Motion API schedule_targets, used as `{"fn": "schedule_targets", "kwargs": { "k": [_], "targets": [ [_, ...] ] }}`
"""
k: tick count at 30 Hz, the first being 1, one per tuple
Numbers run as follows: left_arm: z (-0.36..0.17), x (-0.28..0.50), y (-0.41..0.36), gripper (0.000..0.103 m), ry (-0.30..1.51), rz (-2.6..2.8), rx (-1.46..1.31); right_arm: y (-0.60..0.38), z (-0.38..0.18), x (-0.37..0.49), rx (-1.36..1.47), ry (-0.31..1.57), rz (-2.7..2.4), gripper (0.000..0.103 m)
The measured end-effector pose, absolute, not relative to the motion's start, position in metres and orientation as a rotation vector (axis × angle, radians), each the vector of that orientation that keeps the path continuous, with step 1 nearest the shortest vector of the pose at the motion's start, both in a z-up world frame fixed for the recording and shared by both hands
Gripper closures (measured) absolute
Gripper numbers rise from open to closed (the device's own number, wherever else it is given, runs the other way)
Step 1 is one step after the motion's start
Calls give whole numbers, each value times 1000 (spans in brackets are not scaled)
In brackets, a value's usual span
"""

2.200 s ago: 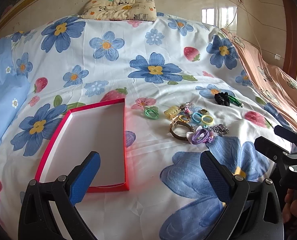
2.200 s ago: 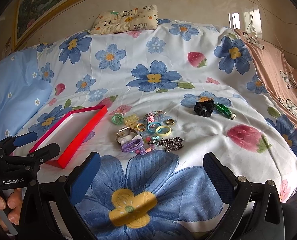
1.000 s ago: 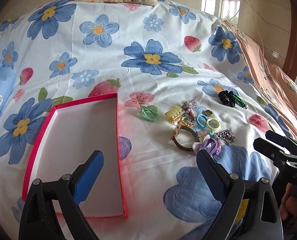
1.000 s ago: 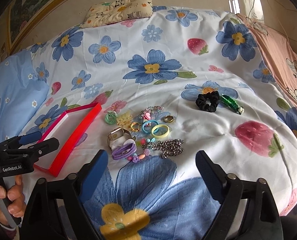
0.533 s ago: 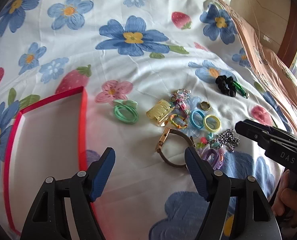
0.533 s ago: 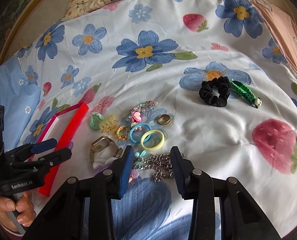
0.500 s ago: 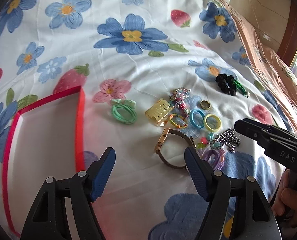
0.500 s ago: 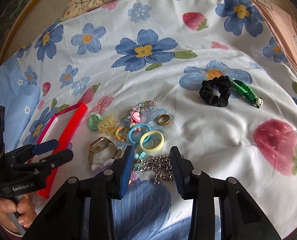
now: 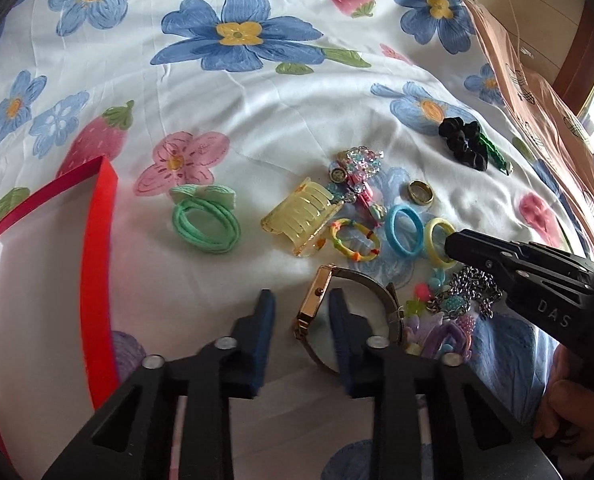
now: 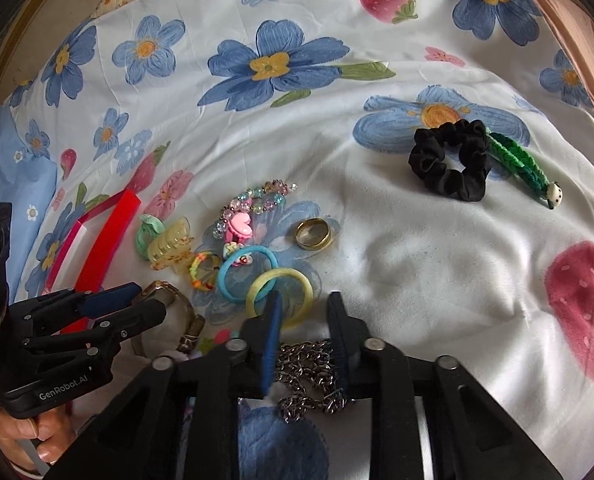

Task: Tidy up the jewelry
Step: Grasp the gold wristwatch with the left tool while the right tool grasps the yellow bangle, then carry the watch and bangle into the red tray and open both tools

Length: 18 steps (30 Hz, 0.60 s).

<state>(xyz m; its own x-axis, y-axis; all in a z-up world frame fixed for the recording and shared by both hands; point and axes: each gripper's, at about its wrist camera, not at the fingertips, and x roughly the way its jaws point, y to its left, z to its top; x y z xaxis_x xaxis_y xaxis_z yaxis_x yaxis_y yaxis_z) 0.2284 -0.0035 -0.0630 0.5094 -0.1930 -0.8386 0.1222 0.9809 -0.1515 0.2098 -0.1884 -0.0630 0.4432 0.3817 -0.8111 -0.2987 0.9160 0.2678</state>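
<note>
A pile of jewelry lies on the flowered bedsheet. My left gripper (image 9: 301, 304) has its jaws narrowed around the gold case of a wristwatch (image 9: 312, 304), with small gaps on both sides. My right gripper (image 10: 304, 312) has its jaws narrowed over a silver chain (image 10: 311, 364); the chain lies between the fingers. It also shows in the left wrist view (image 9: 467, 288). Nearby lie a yellow hair tie (image 10: 279, 294), a blue hair tie (image 10: 245, 272), a gold ring (image 10: 313, 233), a yellow hair claw (image 9: 301, 216), a green hair tie (image 9: 205, 222) and a bead bracelet (image 10: 259, 198).
An open red box with a white inside (image 9: 37, 280) sits at the left. A black scrunchie (image 10: 449, 160) and a green braided clip (image 10: 523, 168) lie apart at the far right. A peach blanket (image 9: 537, 92) borders the right side.
Both grippers have moved forward and down onto the pile. The left jaws have narrowed from wide open around the watch. The right jaws stay narrow and now straddle the chain.
</note>
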Motion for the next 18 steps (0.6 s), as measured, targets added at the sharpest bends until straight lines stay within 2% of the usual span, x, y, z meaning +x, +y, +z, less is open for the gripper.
{"fn": "schedule_targets", "kwargs": {
  "k": [4, 18],
  "targets": [
    [-61, 224, -2, 94, 1004, -204, -84, -190, -63, 209, 90, 1023, 421, 100],
    [-20, 150, 50, 95, 910, -139, -189, -164, -24, 178, 90, 939, 515, 100]
  ]
}}
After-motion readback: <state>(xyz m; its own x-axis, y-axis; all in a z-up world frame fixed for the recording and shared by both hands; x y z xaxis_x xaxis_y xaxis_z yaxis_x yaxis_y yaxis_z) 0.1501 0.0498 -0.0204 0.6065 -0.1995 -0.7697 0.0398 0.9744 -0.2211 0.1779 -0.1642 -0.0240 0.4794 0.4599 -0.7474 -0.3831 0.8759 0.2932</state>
